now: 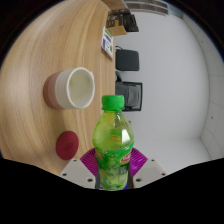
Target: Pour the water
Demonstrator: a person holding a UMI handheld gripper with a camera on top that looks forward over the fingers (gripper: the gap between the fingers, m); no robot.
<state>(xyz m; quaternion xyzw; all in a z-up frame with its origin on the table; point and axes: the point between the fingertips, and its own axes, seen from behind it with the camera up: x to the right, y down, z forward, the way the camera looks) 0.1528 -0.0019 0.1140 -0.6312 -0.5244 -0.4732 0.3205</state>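
- My gripper (113, 172) holds the bottle (113, 140) upright, both purple pads (92, 159) pressed against its lower sides.
- The bottle is clear green with a green cap (113, 101) on and a bright label round its middle.
- It stands over the edge of the wooden table (55, 50), with white floor (175, 90) beyond to one side.
- The white cup (72, 87) sits on the table beyond the bottle, near but apart from it.
- A small red lid (68, 142) lies on the table just beside the bottle, nearer me than the cup.
- A dark box (131, 95) stands on the floor behind the bottle.
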